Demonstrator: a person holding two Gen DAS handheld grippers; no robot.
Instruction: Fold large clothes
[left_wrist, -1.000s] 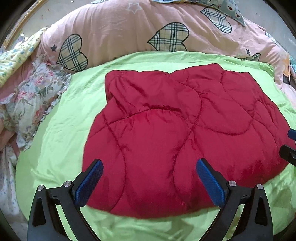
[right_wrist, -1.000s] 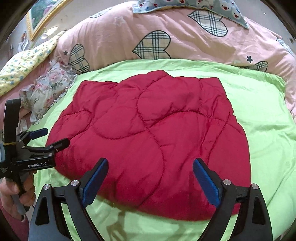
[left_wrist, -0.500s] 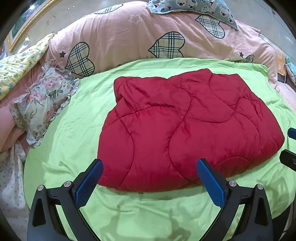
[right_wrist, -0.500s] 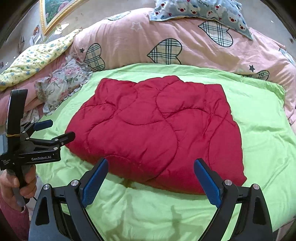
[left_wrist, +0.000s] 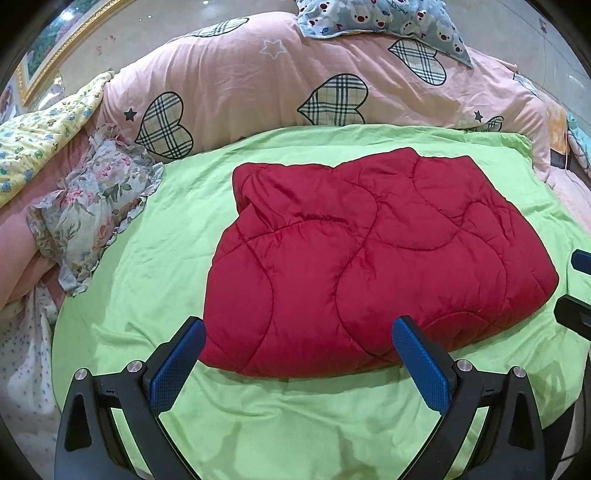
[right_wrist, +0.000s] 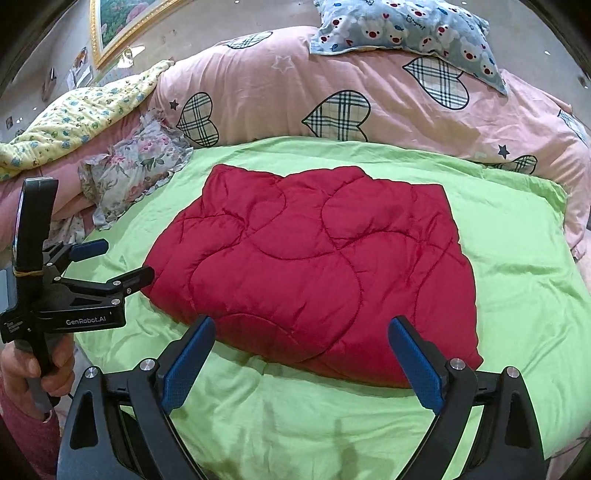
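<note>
I hold both grippers, left gripper (left_wrist: 295, 354) and right gripper (right_wrist: 301, 354), jaws spread and empty, just short of the folded red quilted padded jacket (right_wrist: 314, 273) lying on the lime-green sheet (right_wrist: 517, 280); folding looks done, next perhaps a check

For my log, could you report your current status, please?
Left gripper and right gripper open, empty. Red quilted jacket folded on green sheet. Nothing obstructing.
</note>
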